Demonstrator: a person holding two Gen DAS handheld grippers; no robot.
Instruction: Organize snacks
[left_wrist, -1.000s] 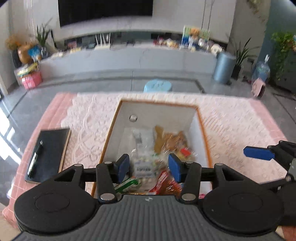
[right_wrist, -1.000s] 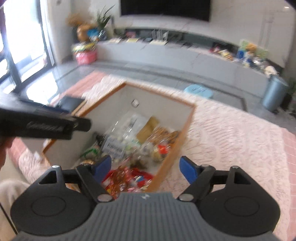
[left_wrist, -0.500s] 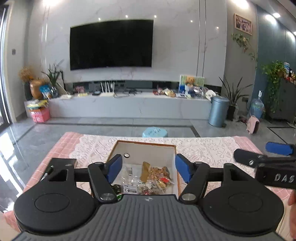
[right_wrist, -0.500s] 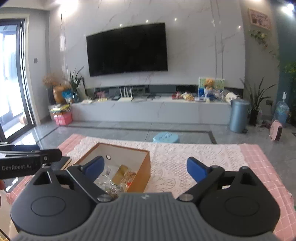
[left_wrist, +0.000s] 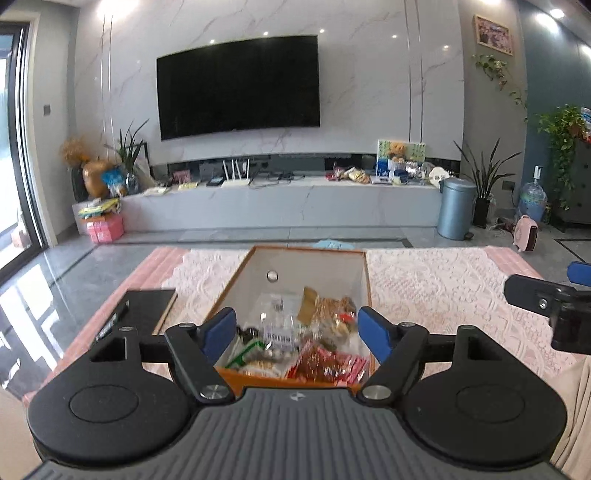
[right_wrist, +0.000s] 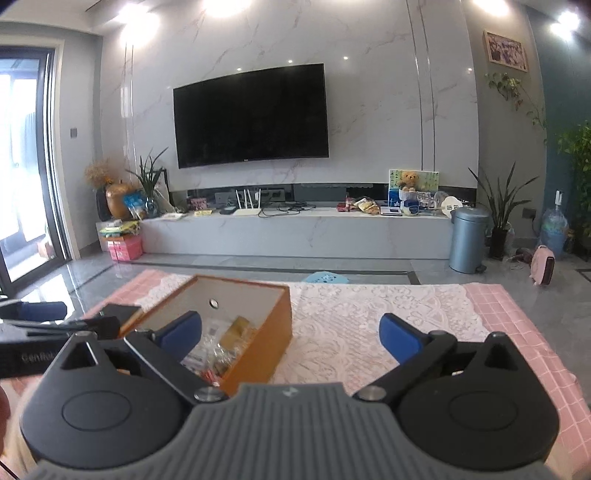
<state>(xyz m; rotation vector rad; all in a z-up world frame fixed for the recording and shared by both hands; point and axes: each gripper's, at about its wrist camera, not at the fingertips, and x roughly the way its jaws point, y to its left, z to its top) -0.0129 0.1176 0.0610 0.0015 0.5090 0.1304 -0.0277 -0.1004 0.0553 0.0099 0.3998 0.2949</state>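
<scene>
Snack box (left_wrist: 236, 284) beyond left hand-held gripper (left_wrist: 297, 330)

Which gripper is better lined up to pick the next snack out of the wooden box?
Probably the left gripper: its open fingers frame the snack packets inside the orange-edged wooden box. The right gripper faces mostly bare lace cloth.

Lots of shiny snack packets (left_wrist: 317, 347) lie piled in an open box (left_wrist: 236, 288) with orange sides and white inside, sitting on the surface.
</scene>
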